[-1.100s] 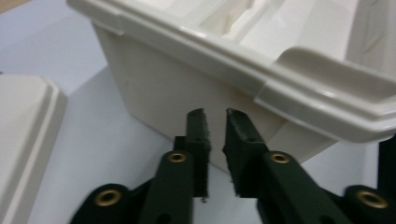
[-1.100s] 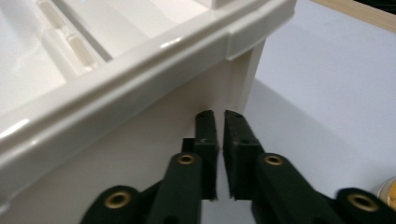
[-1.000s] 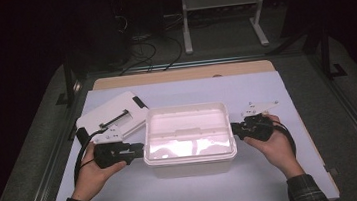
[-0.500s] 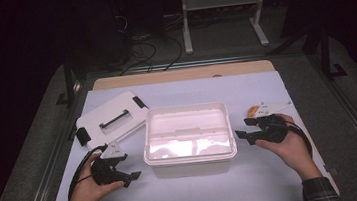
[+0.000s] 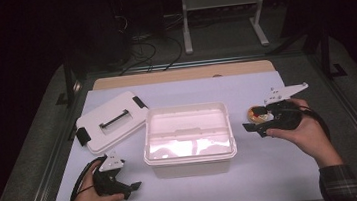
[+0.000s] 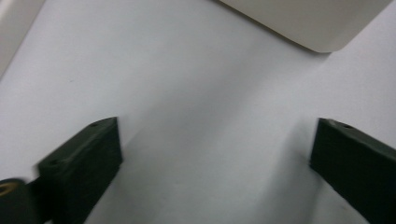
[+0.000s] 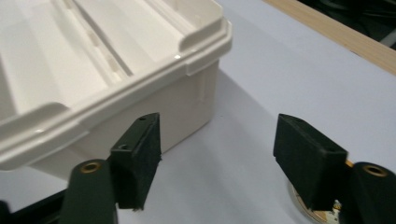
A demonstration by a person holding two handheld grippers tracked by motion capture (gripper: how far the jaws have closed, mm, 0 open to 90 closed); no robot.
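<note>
A white open box (image 5: 188, 139) stands mid-table, and its inside looks empty. Its lid (image 5: 111, 121), with a black handle, lies flat to the left. My left gripper (image 5: 131, 190) rests low near the front left, clear of the box; its jaws have just been opening and stand wide with nothing between them (image 6: 215, 140). My right gripper (image 5: 251, 129) hovers to the right of the box, pointing at its side wall (image 7: 93, 84). Its jaws have just been opening too, with only bare mat in the gap (image 7: 217, 135).
A small round orange-and-white object (image 5: 257, 114) lies on the mat just behind the right gripper's jaws. The white mat (image 5: 274, 171) covers the table, with a wooden strip (image 5: 184, 75) along its far edge. Dark floor, cables and a stand lie beyond.
Both grippers have left the box's sides and opened. The left one dropped back toward the front edge; the right one pulled out to the right and rose. The box has stayed put.
</note>
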